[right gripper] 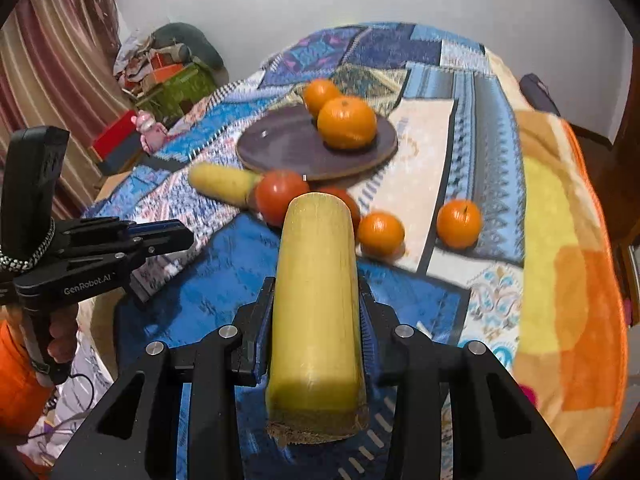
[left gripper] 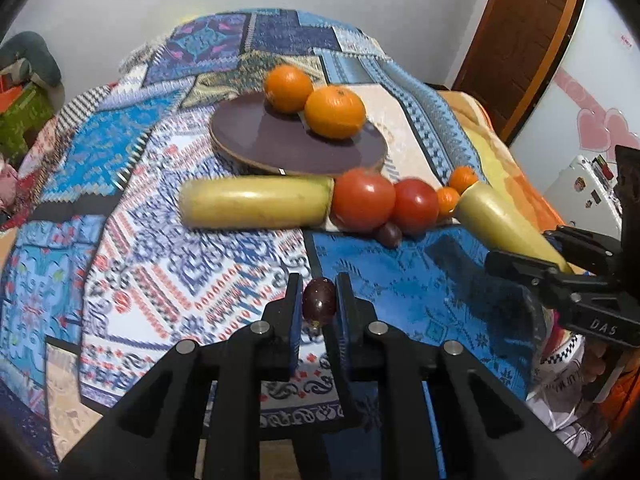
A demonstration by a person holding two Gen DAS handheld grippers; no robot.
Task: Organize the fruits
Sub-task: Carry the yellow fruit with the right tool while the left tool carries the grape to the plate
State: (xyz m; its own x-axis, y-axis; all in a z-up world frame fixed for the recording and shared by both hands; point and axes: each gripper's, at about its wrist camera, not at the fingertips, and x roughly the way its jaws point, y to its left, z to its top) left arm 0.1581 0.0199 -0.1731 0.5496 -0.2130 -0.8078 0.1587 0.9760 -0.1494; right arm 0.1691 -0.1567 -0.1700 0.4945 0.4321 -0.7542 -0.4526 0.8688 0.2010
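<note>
On the patterned blanket (left gripper: 120,208), fruit in a loose row: yellow cut stalk piece (left gripper: 256,202) lying flat, two tomatoes (left gripper: 364,200) touching it and each other, small dark fruit (left gripper: 389,234) just in front of the tomatoes, two small oranges (right gripper: 380,233) to the right. Behind the row, dark round plate (left gripper: 256,136) bearing two large oranges (left gripper: 335,111) side by side. Left gripper (left gripper: 319,300) low over the blanket, jaws pinching a dark plum-like fruit (left gripper: 319,300) between the blue pads. Right gripper (right gripper: 316,320) clamped on a second yellow stalk piece (right gripper: 316,288), raised clear of the blanket, cut fibrous end toward the camera, far end over the tomatoes
</note>
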